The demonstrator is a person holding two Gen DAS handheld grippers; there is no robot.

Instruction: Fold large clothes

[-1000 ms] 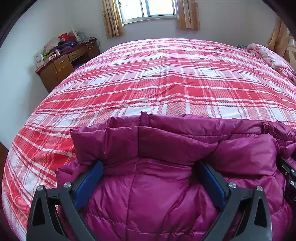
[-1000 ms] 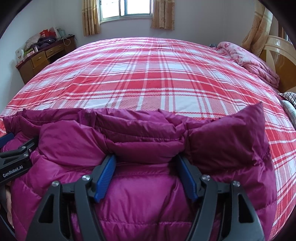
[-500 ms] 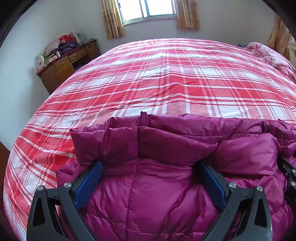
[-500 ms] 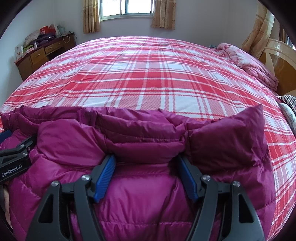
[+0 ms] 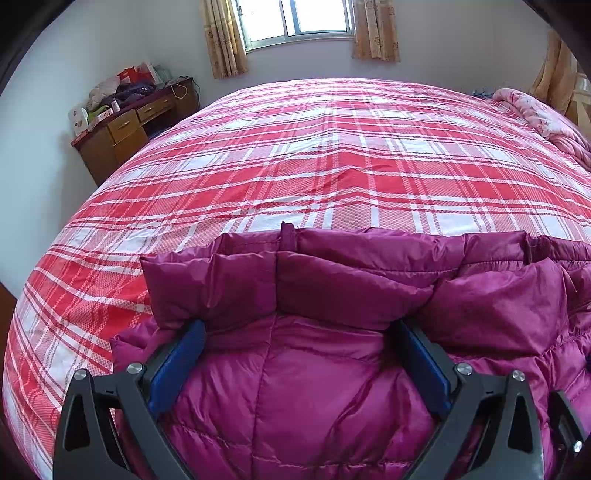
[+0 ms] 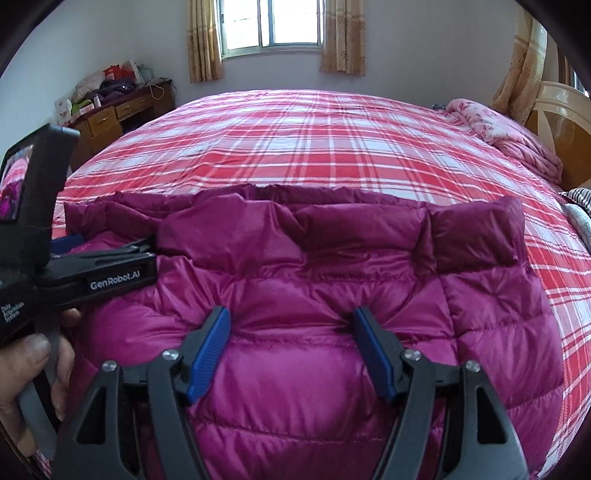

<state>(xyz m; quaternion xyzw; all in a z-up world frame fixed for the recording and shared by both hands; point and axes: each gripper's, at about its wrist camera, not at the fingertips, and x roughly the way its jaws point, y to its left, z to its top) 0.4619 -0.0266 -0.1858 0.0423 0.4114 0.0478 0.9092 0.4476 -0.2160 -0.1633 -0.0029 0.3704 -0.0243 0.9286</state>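
Left gripper [image 5: 295, 328]: jaws spread wide, blue pads [image 5: 177, 369] sunk into the magenta puffer jacket [image 5: 314, 387] with a folded band of it lying over their tips; whether they pinch it, I cannot tell. Right gripper [image 6: 291, 321]: jaws spread too, pad tips pressing into the quilted fabric, nothing clamped between them. In the right view the left gripper's black body reaches in from the left side, its tips buried under the jacket's folded edge, and the person's left hand [image 6: 29, 369] wraps its handle.

The jacket lies at the near edge of the bed [image 5: 332, 166], on a red-and-white plaid cover [image 6: 332, 147]. Its long axis runs left to right across both views, with the doubled-over band along the far side, towards the window [image 6: 273, 22].

Beyond, tan curtains [image 6: 203, 40] flank the window on a pale wall. A cluttered wooden dresser [image 5: 129, 125] stands at the far left. A pink floral quilt [image 6: 509, 136] is bunched at the far right beside a headboard [image 6: 554, 122].
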